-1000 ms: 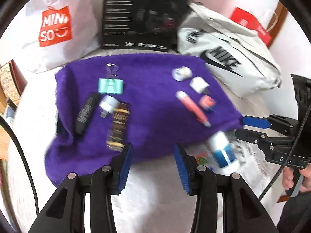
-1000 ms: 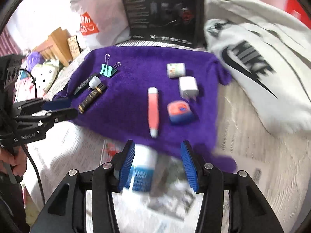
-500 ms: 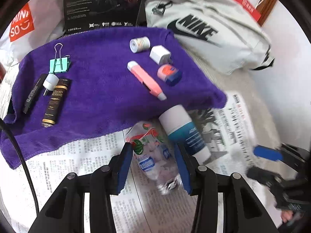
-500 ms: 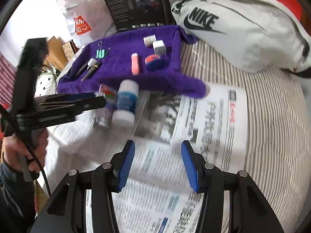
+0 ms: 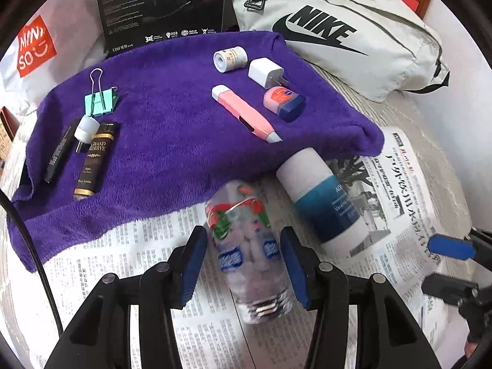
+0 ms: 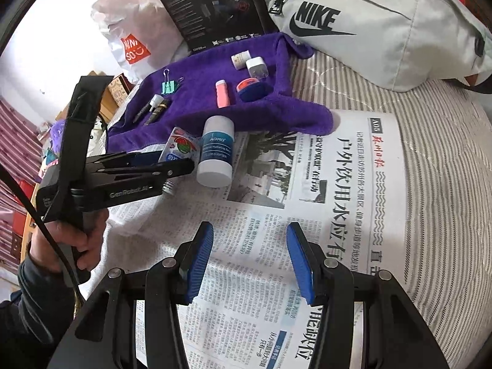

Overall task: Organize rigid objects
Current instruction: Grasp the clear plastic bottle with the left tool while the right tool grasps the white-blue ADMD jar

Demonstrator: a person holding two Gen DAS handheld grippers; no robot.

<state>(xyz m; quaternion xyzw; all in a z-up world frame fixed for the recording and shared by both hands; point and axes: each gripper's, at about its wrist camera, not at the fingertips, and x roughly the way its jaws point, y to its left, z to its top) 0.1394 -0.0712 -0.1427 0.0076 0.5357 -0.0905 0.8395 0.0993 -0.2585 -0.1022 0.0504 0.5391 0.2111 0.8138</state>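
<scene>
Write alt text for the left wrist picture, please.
The left gripper straddles a clear printed bottle lying on newspaper, pads not yet pressing it. Beside it lies a white and blue bottle; small items sit on a purple towel behind.

The left gripper (image 5: 243,269) points steeply down from the bottom centre of its own view, blue pads (image 5: 193,264) either side of a clear plastic bottle (image 5: 246,246). Its jaws have just been opening, and a thin gap shows at each pad, so the bottle lies between them without being pinched. Seen from the other camera, this gripper reaches in level from the left edge, a bare hand (image 6: 75,240) wrapped round its handle, dark sleeve at the lower left corner. The right gripper (image 6: 249,264) hangs at the bottom centre of its view, jaws parted, nothing between the pads
</scene>
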